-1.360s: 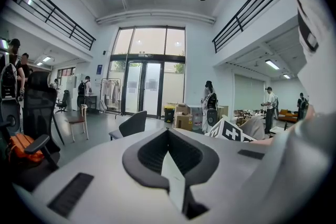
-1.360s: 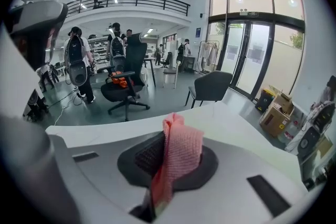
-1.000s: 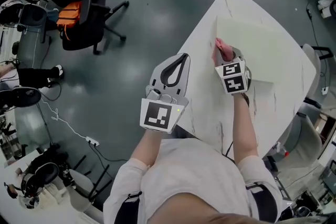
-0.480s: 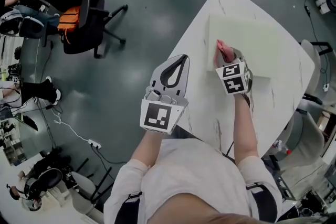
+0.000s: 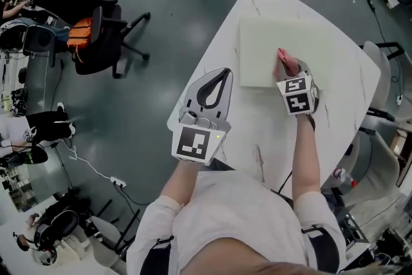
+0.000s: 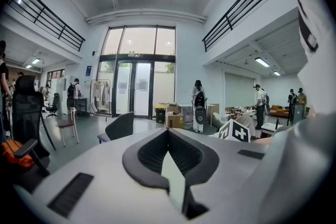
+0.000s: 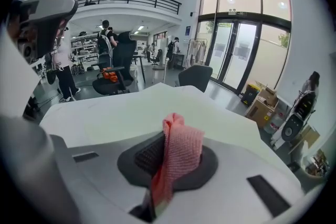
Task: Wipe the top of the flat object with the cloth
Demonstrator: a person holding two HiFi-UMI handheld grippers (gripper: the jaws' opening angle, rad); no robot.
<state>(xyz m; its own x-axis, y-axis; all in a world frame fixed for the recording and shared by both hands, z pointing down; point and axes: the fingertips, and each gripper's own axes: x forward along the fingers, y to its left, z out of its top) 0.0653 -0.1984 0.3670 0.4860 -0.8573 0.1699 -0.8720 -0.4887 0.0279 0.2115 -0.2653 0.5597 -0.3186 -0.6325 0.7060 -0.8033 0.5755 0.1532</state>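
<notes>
A pale green flat board [image 5: 293, 42] lies on the far part of a white marbled table [image 5: 270, 132]. My right gripper [image 5: 286, 65] is shut on a pink cloth [image 5: 284, 60], which rests on the board a little in from its near edge. In the right gripper view the cloth [image 7: 178, 152] stands up between the jaws, with the board [image 7: 121, 115] spread out beyond it. My left gripper [image 5: 224, 71] is shut on nothing and hangs at the table's left edge, away from the board. In its own view the left gripper [image 6: 170, 160] points out into the room.
Black office chairs [image 5: 103, 22] stand on the grey floor at the left, one holding an orange item [image 5: 82, 32]. Another chair [image 5: 381, 67] is at the table's right side. A white cable and power strip [image 5: 116, 182] lie on the floor. People stand far off in the hall.
My right gripper has carried the pink cloth from the board's left edge rightward onto the board. The left gripper has kept its place.
</notes>
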